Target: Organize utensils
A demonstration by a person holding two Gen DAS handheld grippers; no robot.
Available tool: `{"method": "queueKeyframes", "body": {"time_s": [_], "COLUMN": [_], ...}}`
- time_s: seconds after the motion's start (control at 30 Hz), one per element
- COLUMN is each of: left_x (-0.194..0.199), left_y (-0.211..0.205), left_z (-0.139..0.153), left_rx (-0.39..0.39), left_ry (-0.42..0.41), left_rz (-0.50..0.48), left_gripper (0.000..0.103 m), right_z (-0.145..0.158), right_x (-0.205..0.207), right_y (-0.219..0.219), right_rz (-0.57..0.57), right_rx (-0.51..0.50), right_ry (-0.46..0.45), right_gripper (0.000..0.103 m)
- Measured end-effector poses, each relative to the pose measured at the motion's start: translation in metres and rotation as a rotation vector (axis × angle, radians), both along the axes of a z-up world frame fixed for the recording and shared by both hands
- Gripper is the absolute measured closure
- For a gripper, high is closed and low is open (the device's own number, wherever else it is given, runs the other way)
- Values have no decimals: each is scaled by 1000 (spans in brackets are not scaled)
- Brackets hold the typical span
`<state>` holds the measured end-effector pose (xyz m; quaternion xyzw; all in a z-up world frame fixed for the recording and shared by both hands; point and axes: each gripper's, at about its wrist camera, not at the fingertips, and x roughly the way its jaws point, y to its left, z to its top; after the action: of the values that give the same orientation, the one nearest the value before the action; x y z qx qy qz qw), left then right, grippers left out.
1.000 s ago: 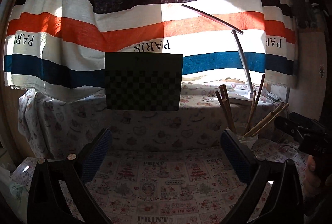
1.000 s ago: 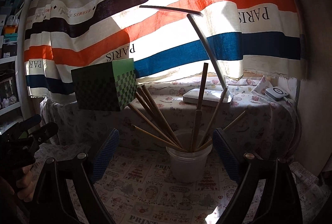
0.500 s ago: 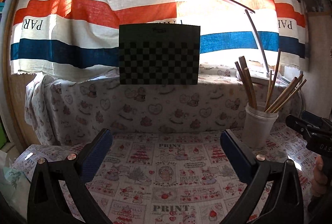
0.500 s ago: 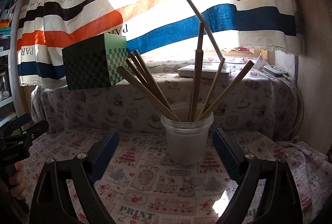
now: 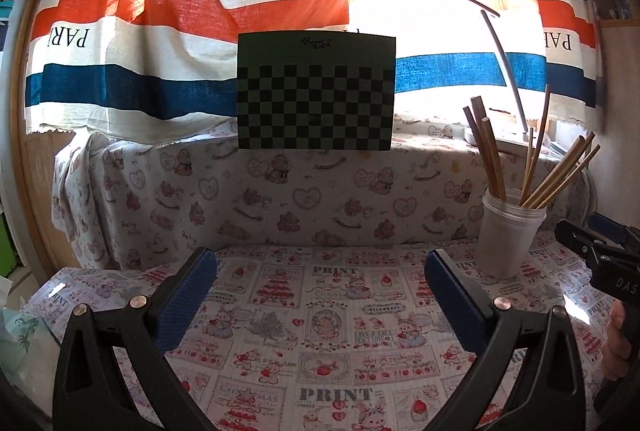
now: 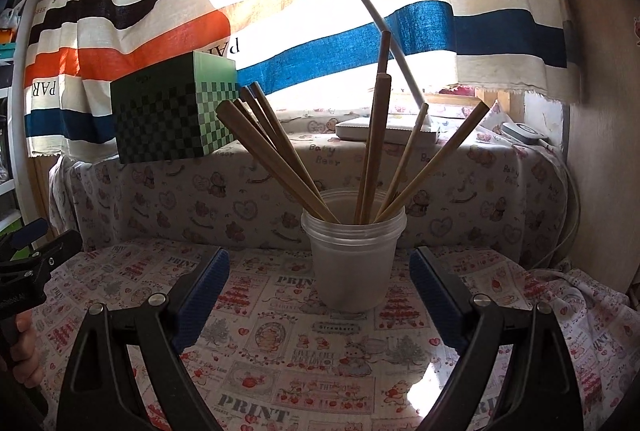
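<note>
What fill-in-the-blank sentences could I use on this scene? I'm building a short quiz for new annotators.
1. The wooden chopsticks stand in a translucent plastic ____.
2. Both the left gripper and the right gripper have their jaws ____.
3. The box on the ledge has a green and black ____ pattern.
4. In the right wrist view, the cup stands between the two blue ____.

Missing words: cup; open; checkered; fingers

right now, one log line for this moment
left gripper: open, empty | right gripper: open, facing cup | chopsticks: in cup | grasp: none
</note>
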<state>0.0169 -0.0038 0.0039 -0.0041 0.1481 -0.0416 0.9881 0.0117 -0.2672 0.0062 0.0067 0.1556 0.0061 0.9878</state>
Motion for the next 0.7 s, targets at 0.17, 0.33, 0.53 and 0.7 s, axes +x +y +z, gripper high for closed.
{"method": "queueKeyframes", "body": {"time_s": [0.17,0.33,0.53,0.7], "left_x": [-2,-2,-1,-1], "left_y": [-1,-2,-3,-2], "left_z": [0,0,0,0], "left_rx": [15,19,20,18], "left_ry": [-7,-10,-2,-4], "left_rz": [16,13,11,8], "left_gripper": [0,0,0,0], "right_z": [1,1,1,1], "right_x": [-7,-6,-5,-6], "right_y": [10,15,15,15], "right_rz": [-2,14,9,10], "right_rx": [-54,-76,-70,-73], "right_ry": [-32,-27,-25,-23], "right_gripper": [0,0,0,0]}}
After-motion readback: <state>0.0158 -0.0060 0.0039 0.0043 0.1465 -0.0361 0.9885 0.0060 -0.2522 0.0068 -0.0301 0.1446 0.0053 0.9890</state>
